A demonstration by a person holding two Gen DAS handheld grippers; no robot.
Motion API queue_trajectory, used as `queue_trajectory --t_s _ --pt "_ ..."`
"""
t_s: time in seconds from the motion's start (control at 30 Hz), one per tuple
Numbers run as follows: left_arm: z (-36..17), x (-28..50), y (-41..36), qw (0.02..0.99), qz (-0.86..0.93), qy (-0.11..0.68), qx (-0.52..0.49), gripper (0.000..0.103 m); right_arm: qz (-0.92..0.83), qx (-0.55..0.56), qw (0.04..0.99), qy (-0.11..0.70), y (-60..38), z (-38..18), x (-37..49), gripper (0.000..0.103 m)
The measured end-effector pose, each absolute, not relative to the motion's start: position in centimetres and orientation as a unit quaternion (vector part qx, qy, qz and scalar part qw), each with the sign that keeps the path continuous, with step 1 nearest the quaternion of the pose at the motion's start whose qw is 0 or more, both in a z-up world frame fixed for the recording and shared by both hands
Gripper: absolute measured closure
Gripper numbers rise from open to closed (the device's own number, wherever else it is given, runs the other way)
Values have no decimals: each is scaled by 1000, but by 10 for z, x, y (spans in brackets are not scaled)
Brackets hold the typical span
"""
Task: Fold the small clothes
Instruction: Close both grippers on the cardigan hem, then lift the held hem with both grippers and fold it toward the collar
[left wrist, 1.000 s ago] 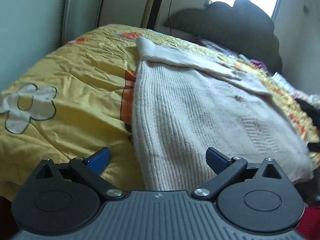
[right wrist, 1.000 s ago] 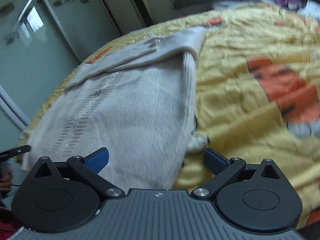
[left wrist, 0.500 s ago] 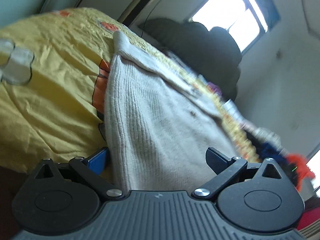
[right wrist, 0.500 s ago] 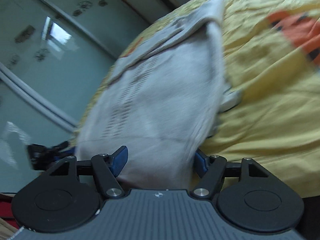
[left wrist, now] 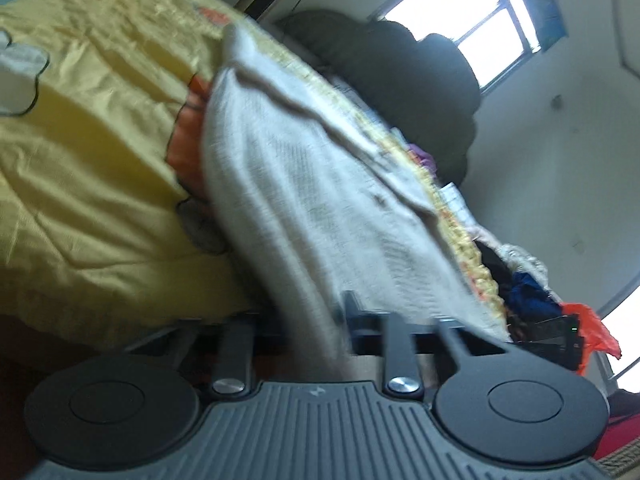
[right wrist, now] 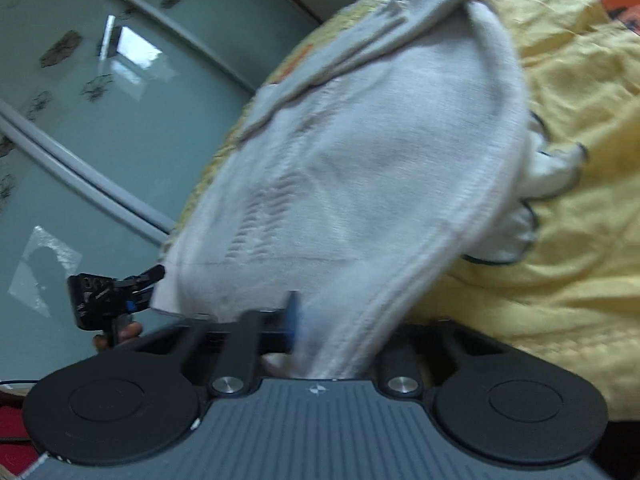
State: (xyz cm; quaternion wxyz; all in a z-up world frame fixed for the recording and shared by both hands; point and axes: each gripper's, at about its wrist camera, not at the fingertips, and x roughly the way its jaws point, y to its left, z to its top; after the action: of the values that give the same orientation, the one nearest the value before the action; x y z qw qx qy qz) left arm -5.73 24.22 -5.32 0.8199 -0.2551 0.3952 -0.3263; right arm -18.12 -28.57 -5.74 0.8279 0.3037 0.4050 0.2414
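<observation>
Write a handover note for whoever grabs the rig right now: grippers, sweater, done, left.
Left hand-held gripper: shut on the near hem corner of the white knit sweater.
Right hand-held gripper: shut on the sweater's other near hem corner.
Sweater: far end with a sleeve folded across lies on the yellow quilt; near hem is raised off the bed between both grippers.
Done: sleeve folded in, hem gripped at both corners.
Left: probably carry the hem toward the far end, lay it flat, release, tidy.
</observation>
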Motion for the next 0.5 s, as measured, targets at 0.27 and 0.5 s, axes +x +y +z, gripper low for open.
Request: queue_trajectory --t_s 0.27,0.5 --pt "-12 -64 194 875 -313 339 -146 88 245 280 847 379 -279 -42 -181 89" --pt "17 -44 174 903 -290 286 -136 88 240 291 863 336 -286 -25 -168 89"
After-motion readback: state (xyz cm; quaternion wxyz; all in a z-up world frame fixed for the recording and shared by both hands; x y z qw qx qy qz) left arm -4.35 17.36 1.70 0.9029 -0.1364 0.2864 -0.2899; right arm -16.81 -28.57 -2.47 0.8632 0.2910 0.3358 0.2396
